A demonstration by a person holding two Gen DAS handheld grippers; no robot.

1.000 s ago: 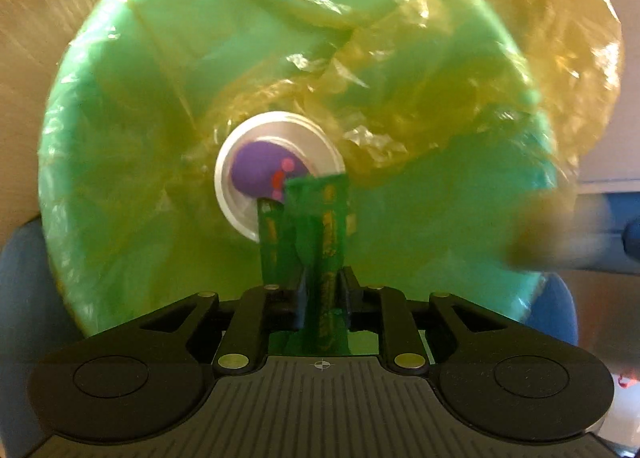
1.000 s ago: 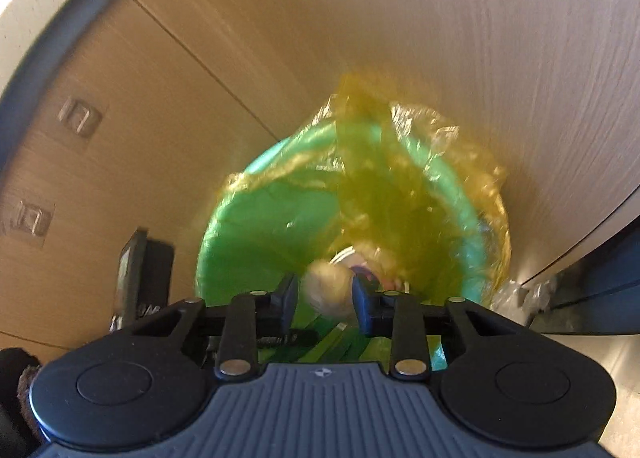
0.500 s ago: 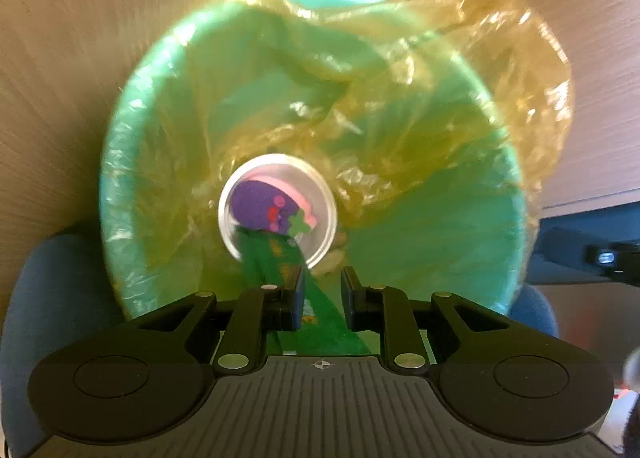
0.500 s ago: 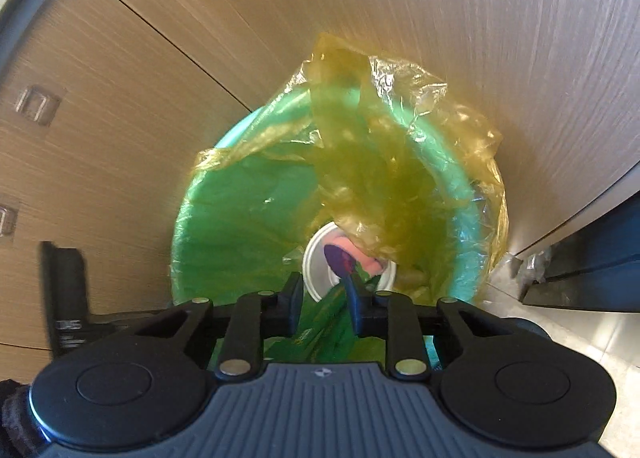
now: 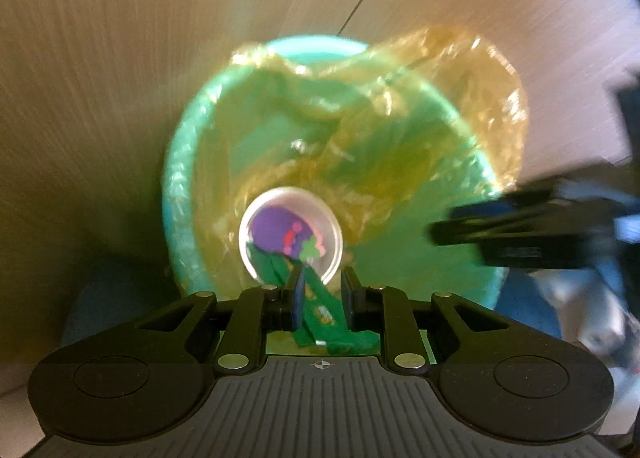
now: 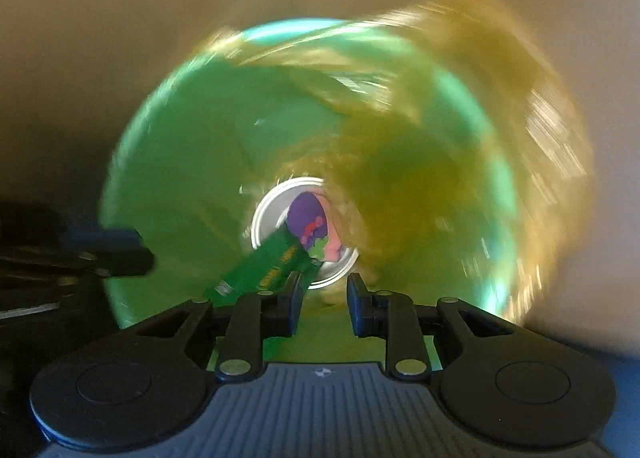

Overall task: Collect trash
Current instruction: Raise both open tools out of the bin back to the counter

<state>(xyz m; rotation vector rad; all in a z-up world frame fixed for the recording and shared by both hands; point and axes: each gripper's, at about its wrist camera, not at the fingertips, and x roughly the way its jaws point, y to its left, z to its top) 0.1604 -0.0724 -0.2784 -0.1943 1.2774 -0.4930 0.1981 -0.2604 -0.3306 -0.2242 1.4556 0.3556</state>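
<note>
Both claws hang over the bin: my left gripper (image 5: 322, 300) has its jaws apart, clamped on nothing, the green wrapper (image 5: 316, 310) lying loose below the gap; my right gripper (image 6: 323, 304) also stands apart and empty, its jaws just having closed somewhat. That wrapper, flat printed foil, lies at the bin's bottom, one end overlapping a round white lid (image 5: 291, 236) bearing a purple and pink print. Around them, the green plastic bin (image 5: 184, 193) is lined with a crinkled, translucent yellow bag (image 5: 480, 97), bunched on one side. Left view shows the right gripper as a dark blur at the bin's edge; right view, heavily smeared, shows the wrapper (image 6: 264, 272) at full length. Pale wood-grain floor (image 5: 100, 57) surrounds the bin.
</note>
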